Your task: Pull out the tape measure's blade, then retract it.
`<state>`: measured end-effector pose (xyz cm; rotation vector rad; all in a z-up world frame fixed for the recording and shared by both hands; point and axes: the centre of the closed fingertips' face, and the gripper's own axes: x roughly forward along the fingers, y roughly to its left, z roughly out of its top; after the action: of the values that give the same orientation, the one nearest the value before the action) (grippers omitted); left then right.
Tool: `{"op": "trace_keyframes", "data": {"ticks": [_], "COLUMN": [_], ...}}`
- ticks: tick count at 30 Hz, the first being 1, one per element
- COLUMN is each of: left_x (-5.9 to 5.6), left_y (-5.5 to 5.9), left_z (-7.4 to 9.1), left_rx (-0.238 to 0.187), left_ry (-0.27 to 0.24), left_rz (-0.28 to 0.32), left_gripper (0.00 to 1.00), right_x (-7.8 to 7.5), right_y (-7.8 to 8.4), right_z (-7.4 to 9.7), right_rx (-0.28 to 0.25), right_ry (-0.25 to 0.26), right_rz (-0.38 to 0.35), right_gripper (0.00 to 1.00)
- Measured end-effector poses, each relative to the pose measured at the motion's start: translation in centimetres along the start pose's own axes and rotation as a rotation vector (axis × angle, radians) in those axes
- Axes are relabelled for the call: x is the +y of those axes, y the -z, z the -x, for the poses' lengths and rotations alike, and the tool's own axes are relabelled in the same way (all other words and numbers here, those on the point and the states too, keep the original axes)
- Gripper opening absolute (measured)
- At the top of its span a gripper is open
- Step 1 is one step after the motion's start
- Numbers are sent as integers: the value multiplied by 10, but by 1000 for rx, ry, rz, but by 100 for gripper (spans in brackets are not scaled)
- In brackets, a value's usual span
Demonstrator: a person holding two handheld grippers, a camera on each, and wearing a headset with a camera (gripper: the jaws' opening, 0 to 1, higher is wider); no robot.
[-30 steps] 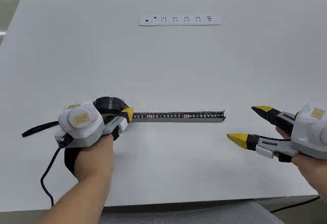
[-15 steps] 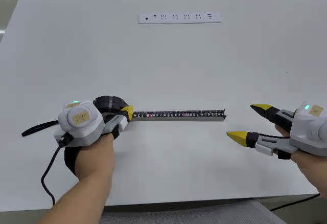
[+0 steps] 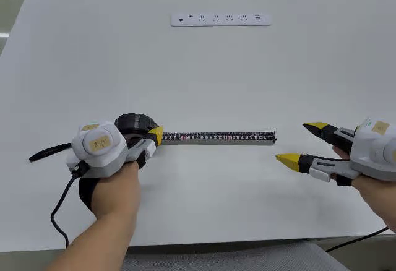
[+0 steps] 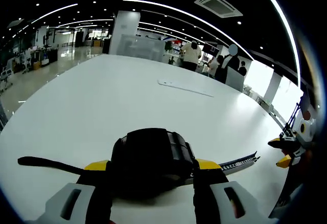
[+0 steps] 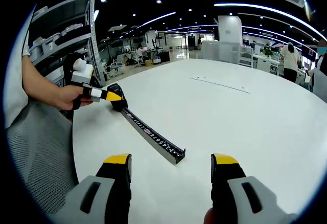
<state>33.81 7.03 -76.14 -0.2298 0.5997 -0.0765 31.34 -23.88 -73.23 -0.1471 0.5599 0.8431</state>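
Observation:
A black tape measure case [image 3: 135, 125] rests on the white table [image 3: 204, 73], and my left gripper [image 3: 148, 142] is shut on it. In the left gripper view the case [image 4: 152, 155] sits between the yellow fingertips [image 4: 97, 165]. Its blade [image 3: 219, 137] lies flat, pulled out to the right. My right gripper [image 3: 301, 141] hangs open just right of the blade's hooked end, touching nothing. From the right gripper view the blade [image 5: 148, 132] runs from the case [image 5: 116, 101] toward my open right gripper [image 5: 171, 161].
A white power strip [image 3: 221, 19] lies at the far side of the table. The case's black wrist strap [image 3: 49, 152] trails left, and a black cable [image 3: 59, 212] hangs off the near edge. Several people [image 4: 204, 60] stand beyond the table.

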Motion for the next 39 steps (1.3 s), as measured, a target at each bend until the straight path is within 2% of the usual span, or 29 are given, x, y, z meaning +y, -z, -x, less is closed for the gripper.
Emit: {"op": "trace_keyframes", "data": {"ticks": [8,16,20,23,24,32,39], "left_x": [0,1,1,0,0,0,0], "left_y": [0,0,0,0,0,0,0], "left_z": [0,-1,-1,-1,-1,-1,-1], "left_rx": [-8,-5,-4,-3,-3,-2,2], "left_ry": [8,6,6,6,6,7,7], "left_rz": [7,7,7,9,9,11,12], "left_gripper": [61,61,61,61,61,61,61], "right_x": [-5,-6,-6,-5,-5,-8,-10], "right_y": [2,0,-1,2,3,8,10], "right_z": [-9,-21,-22,-35,-37,-45,-51], "right_rx": [23,42,43,71,76,115,130], "right_ry": [-23,-79,-81,-155,-165,-221,-251], "right_rz": [20,13,12,-26,-32,-47,-74], "right_gripper": [56,54,52,48,48,43,35]}}
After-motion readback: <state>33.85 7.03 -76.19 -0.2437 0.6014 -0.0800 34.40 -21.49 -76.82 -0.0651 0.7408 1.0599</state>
